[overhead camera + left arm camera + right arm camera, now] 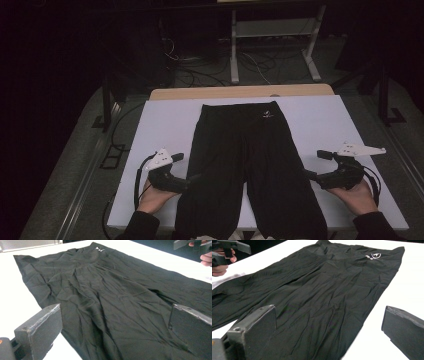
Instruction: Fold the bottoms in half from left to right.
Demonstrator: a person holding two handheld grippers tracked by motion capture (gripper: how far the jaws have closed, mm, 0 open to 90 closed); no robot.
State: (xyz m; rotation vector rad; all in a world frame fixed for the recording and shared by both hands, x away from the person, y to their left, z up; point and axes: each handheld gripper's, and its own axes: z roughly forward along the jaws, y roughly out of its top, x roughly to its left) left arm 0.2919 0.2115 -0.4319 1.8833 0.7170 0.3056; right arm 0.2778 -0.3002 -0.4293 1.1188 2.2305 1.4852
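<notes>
A pair of black trousers (250,145) lies flat on the white table (165,125), waistband at the far side, its small white logo (267,115) up, and both legs running toward the person. My left gripper (192,177) is open at the outer edge of the left leg, jaws pointing in at the cloth. In the left gripper view the trousers (100,277) spread beyond my wide jaws. My right gripper (309,174) is open beside the right leg's outer edge. In the right gripper view the fabric (324,277) lies between and beyond the jaws, with nothing pinched.
The trouser cuffs reach the table's near edge. A wooden strip (240,92) borders the far side. Beyond it, cables lie on the floor around a metal stand (272,45). Bare white surface flanks the trousers on both sides.
</notes>
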